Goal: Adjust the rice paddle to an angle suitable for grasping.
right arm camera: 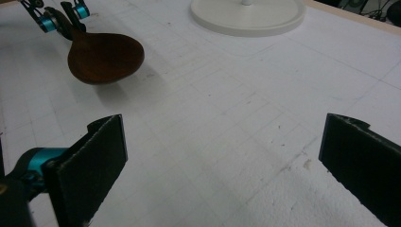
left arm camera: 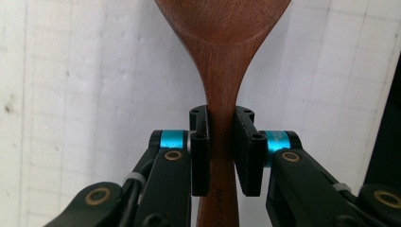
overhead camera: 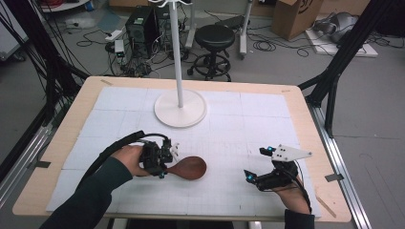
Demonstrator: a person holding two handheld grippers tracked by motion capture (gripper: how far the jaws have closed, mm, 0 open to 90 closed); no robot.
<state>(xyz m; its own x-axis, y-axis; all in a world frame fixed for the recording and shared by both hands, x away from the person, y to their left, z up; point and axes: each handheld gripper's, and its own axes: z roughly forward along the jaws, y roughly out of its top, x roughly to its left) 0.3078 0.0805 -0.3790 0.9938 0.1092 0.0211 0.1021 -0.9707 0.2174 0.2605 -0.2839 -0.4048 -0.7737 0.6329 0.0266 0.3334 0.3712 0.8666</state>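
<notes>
Brown wooden spoon [overhead camera: 187, 168] has stamped writing on its handle, too small to read. It hangs just above the white gridded mat [overhead camera: 239, 129] near the tabletop's front edge, left of centre. Left gripper [left arm camera: 222, 142] clamps its neck. Right gripper [right arm camera: 222, 165] rests wide open and empty at the front right. Behind stands a white stand base [overhead camera: 180, 108].

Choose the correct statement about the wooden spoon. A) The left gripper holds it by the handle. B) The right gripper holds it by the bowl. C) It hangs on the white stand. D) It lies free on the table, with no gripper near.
A: the left gripper has its jaws closed on the wooden spoon at the handle's neck.
</notes>
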